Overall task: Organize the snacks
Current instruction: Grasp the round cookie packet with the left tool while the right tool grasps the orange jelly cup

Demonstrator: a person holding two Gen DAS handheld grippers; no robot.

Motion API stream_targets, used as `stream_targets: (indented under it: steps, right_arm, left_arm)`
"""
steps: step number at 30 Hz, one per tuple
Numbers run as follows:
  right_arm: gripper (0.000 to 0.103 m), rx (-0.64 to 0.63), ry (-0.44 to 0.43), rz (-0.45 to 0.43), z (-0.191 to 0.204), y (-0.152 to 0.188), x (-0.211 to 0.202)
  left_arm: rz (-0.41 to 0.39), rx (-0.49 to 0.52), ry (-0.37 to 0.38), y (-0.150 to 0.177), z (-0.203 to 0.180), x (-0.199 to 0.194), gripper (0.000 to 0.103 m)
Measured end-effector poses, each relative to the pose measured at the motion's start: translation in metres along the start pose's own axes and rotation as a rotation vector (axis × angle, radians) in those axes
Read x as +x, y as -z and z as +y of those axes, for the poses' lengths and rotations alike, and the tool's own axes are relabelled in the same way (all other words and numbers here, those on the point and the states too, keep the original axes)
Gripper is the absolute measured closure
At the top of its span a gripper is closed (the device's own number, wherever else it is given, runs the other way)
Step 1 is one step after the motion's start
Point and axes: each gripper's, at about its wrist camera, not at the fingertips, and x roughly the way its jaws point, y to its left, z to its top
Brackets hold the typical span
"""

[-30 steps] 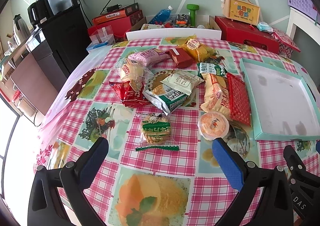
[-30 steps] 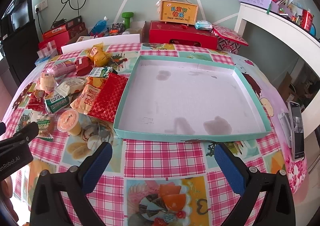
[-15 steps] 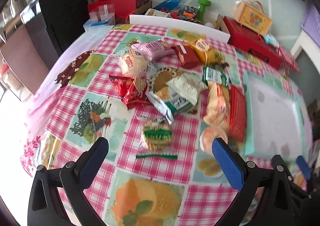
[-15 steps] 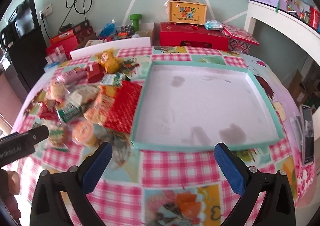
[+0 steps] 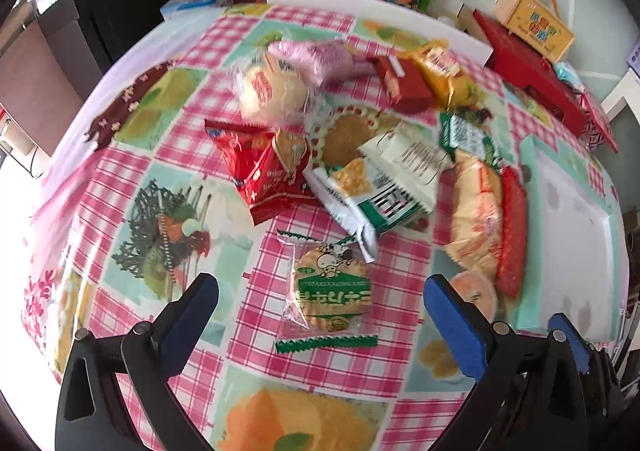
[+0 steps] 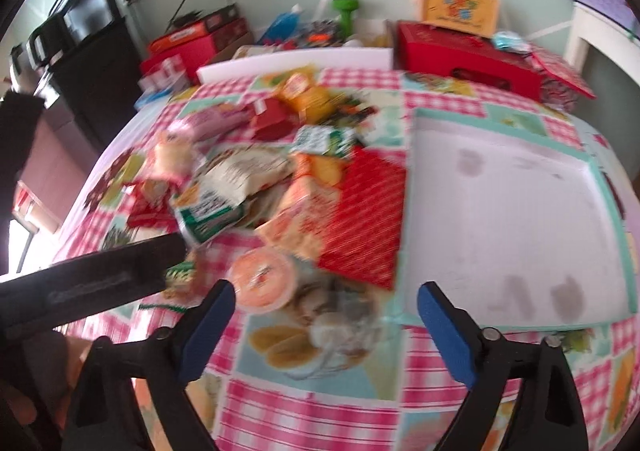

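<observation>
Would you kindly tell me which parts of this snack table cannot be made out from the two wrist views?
- Right wrist view: motion blur makes the snack labels unreadable.
- Right wrist view: the round cracker pack is mostly hidden behind the left tool.
- Left wrist view: the orange cup is partly hidden behind the tool's finger.
- Left wrist view: the tray is cut off at the right edge.

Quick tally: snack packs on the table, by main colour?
Red packs: 3
Green-printed packs: 3
Peach-orange packs: 2
Pink pack: 1
Yellow pack: 1
White pack: 1
Pale bun pack: 1
Total: 12
</observation>
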Motion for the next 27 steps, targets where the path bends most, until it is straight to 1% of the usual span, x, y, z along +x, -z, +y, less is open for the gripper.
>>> stream_targets:
  steps: [2, 3, 4, 10, 11, 12, 15, 17, 19, 20, 21, 27]
  right_arm:
    - [0.016, -0.019, -0.008, 0.014, 0.007, 0.002, 0.008]
    - [0.019, -0.024, -0.010, 0.020, 0.008, 0.002, 0.010]
    - [0.022, -0.029, -0.017, 0.027, 0.010, 0.003, 0.014]
    - [0.025, -0.073, -0.045, 0.039, 0.025, 0.003, 0.027]
    - [0.027, -0.078, -0.048, 0.042, 0.027, 0.003, 0.030]
    - [0.030, -0.083, -0.049, 0.044, 0.029, 0.003, 0.033]
    - [0.035, -0.091, -0.056, 0.045, 0.032, 0.002, 0.038]
    - [0.038, -0.092, -0.061, 0.041, 0.033, 0.001, 0.038]
    - [0.045, -0.095, -0.061, 0.034, 0.033, 0.001, 0.039]
    - [0.048, -0.093, -0.064, 0.035, 0.032, 0.000, 0.038]
    - [0.052, -0.090, -0.066, 0.037, 0.032, 0.000, 0.039]
    - [0.054, -0.066, -0.071, 0.043, 0.027, 0.000, 0.039]
  left_arm:
    - [0.024, 0.005, -0.005, 0.001, 0.000, 0.006, 0.004]
    - [0.028, 0.007, 0.005, 0.000, 0.001, 0.009, 0.010]
    - [0.039, 0.009, 0.010, 0.000, 0.001, 0.012, 0.014]
    - [0.072, 0.021, 0.028, 0.002, 0.001, 0.028, 0.016]
    - [0.072, 0.022, 0.030, 0.003, 0.001, 0.029, 0.017]
    - [0.072, 0.023, 0.034, 0.003, 0.001, 0.031, 0.022]
    - [0.066, 0.029, 0.035, 0.003, 0.000, 0.034, 0.024]
    - [0.057, 0.037, 0.028, 0.003, 0.000, 0.032, 0.032]
    - [0.049, 0.047, 0.022, 0.002, -0.002, 0.031, 0.045]
    - [0.046, 0.051, 0.033, 0.003, -0.002, 0.031, 0.048]
    - [0.045, 0.053, 0.035, 0.003, -0.003, 0.030, 0.049]
    - [0.029, 0.058, 0.033, 0.005, -0.005, 0.029, 0.051]
